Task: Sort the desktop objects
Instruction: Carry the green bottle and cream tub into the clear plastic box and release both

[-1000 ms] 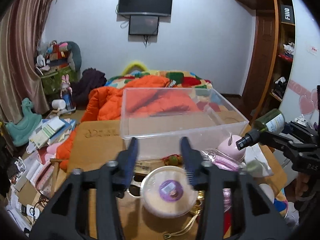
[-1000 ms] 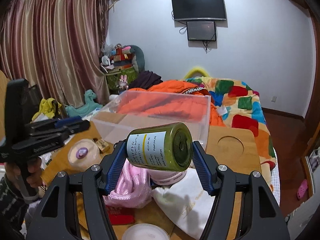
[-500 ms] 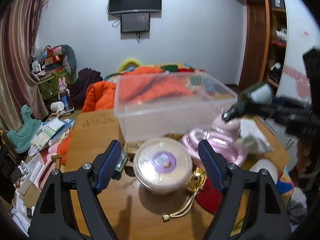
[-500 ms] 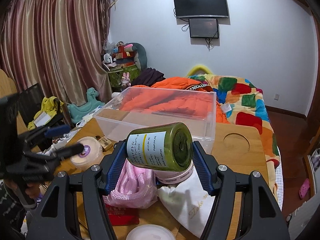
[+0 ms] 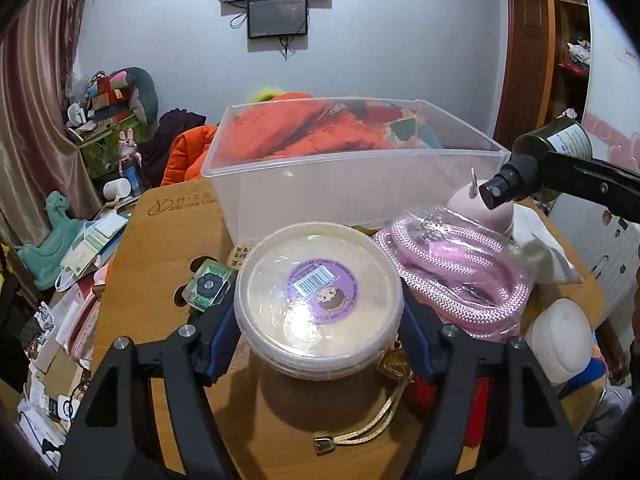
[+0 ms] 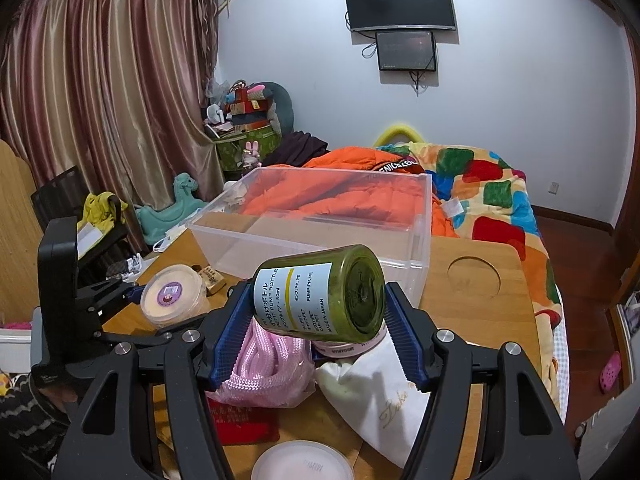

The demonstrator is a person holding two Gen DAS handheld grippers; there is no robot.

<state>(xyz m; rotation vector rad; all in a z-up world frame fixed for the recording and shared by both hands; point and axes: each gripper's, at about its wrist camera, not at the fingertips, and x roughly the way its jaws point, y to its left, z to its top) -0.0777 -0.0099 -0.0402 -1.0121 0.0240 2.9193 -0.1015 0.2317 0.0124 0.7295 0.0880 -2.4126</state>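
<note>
My left tongs [image 5: 318,328] straddle a round plastic tub [image 5: 318,300], pads touching, right tongs [image 6: 318,322] clamped on glossy green bottle [image 6: 320,294], clear bin [image 6: 320,216] ahead.

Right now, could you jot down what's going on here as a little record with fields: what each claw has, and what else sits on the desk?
left gripper: fingers on both sides of the round lidded tub, which has a purple sticker; firm grip cannot be confirmed
right gripper: shut on the green pump bottle, held sideways above the desk
clear plastic bin: on the wooden desk, nothing visible inside
pink rope: coiled in a clear wrapper, right of the tub
white cloth pouch: beside the rope
</note>
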